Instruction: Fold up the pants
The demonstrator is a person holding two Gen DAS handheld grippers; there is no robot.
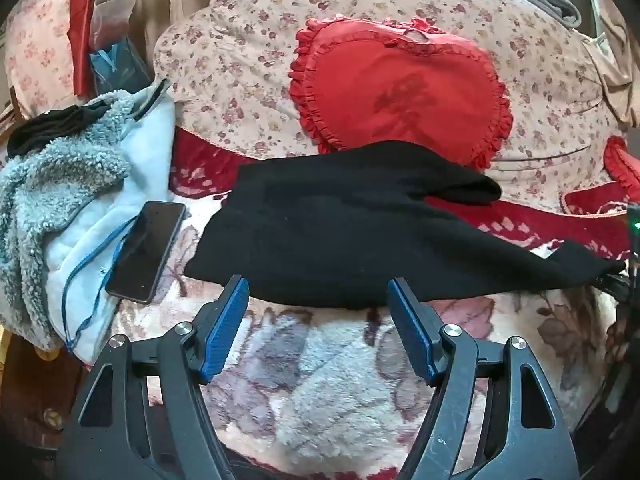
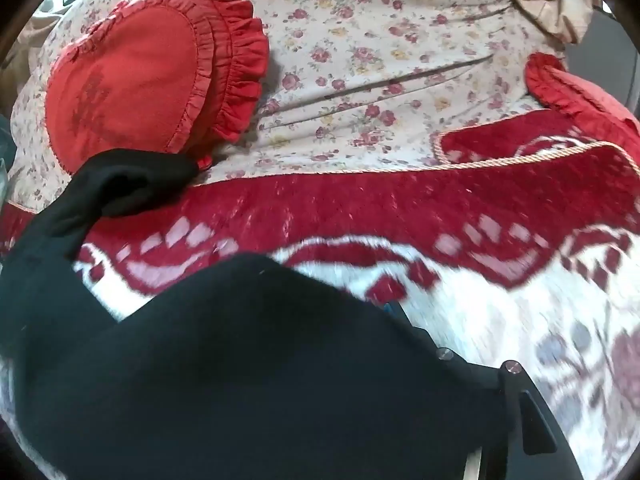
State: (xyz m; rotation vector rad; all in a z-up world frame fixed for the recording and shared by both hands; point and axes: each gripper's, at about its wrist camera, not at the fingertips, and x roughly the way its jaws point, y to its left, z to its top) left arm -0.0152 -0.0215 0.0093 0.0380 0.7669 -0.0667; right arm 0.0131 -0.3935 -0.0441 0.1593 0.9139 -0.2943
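**A:** Start with the left wrist view. Where did the pants (image 1: 340, 236) lie from the left gripper (image 1: 316, 300)?

**B:** Straight ahead of it, on the fleece blanket (image 1: 320, 380). Their long axis ran across the view, from a broad end near the phone (image 1: 146, 252) to a tapering end at the far right edge. The near hem sat just at the fingertips. The jaws stood wide apart with nothing between the blue pads (image 1: 224, 328); the cloth was beyond them, not in them.

**A:** And behind the pants?

**B:** The red heart cushion (image 1: 400, 88), with one leg end touching its lower edge.

**A:** Now the right wrist view.

**B:** The black cloth lay draped right over the right gripper (image 2: 400, 320), hiding nearly all of it. Only a sliver of one finger (image 2: 394, 312) and part of the frame showed. The jaws read as wide apart, but I couldn't tell whether they held the fabric or merely sat under it.

**A:** So which hand was nearer?

**B:** The right, I'd judge: already in contact at the tapered end. The left had a short reach forward to the hem.
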